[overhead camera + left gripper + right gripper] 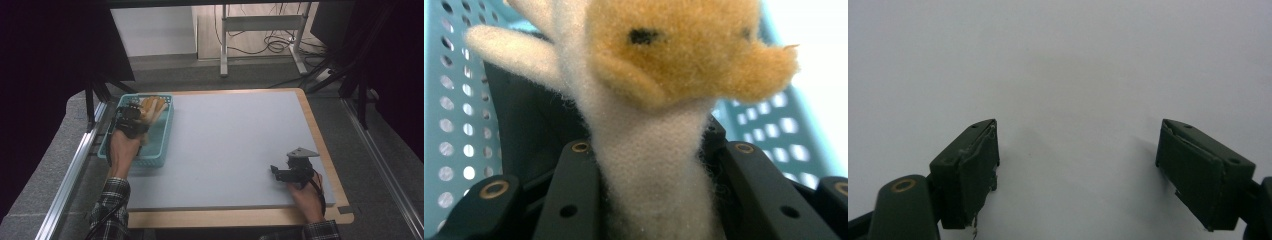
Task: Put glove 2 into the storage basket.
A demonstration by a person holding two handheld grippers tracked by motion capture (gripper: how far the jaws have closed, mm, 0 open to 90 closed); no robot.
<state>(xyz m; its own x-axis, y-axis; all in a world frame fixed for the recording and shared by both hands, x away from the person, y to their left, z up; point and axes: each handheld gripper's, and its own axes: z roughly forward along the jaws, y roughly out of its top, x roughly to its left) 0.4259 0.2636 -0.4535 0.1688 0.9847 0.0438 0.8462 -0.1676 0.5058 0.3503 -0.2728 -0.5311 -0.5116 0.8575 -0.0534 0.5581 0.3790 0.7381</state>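
A tan and cream plush toy (152,108) hangs over the far end of a teal perforated basket (160,145) at the table's left. My left gripper (134,116) is shut on it. In the left gripper view the toy's cream body (649,165) is pinched between the two black jaws, its tan head (684,45) above them and the basket wall (454,110) behind. My right gripper (278,172) rests low over the grey mat (235,140) at the front right. In the right gripper view that gripper (1078,172) is open, jaws wide apart, with bare mat between them.
The grey mat lies on a wooden table top (235,217). Metal rails (70,175) run along the left and right sides. A white desk frame (260,35) with cables stands on the floor beyond the table.
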